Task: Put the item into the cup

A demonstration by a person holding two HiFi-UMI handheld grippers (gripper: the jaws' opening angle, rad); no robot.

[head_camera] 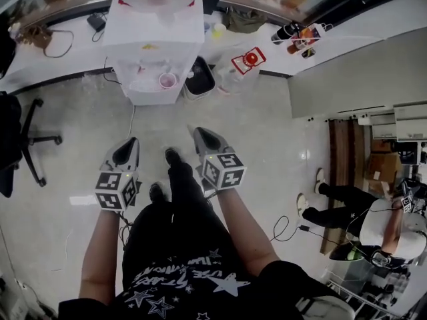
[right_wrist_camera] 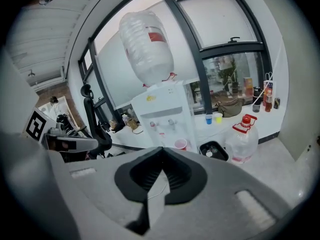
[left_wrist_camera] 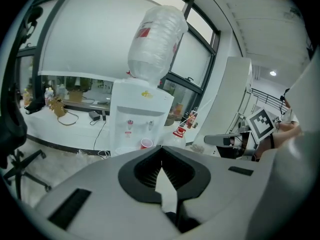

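A small red cup [head_camera: 167, 80] stands on the drip tray of a white water dispenser [head_camera: 157, 39] ahead of me. It also shows in the left gripper view, cup [left_wrist_camera: 146, 143], and in the right gripper view, cup [right_wrist_camera: 180, 144]. I see no loose item that I can single out. My left gripper [head_camera: 131, 142] and right gripper [head_camera: 198, 133] are held side by side above the floor, well short of the dispenser. Both point toward it. The jaws of each meet at the tips, left gripper [left_wrist_camera: 161, 148], right gripper [right_wrist_camera: 161, 149], with nothing between them.
A black bin [head_camera: 199, 79] and a big water jug with a red cap [head_camera: 241, 69] stand on the floor right of the dispenser. An office chair [head_camera: 20, 145] is at the left. Another person [head_camera: 373, 225] sits at the right, near a floor cable [head_camera: 287, 229].
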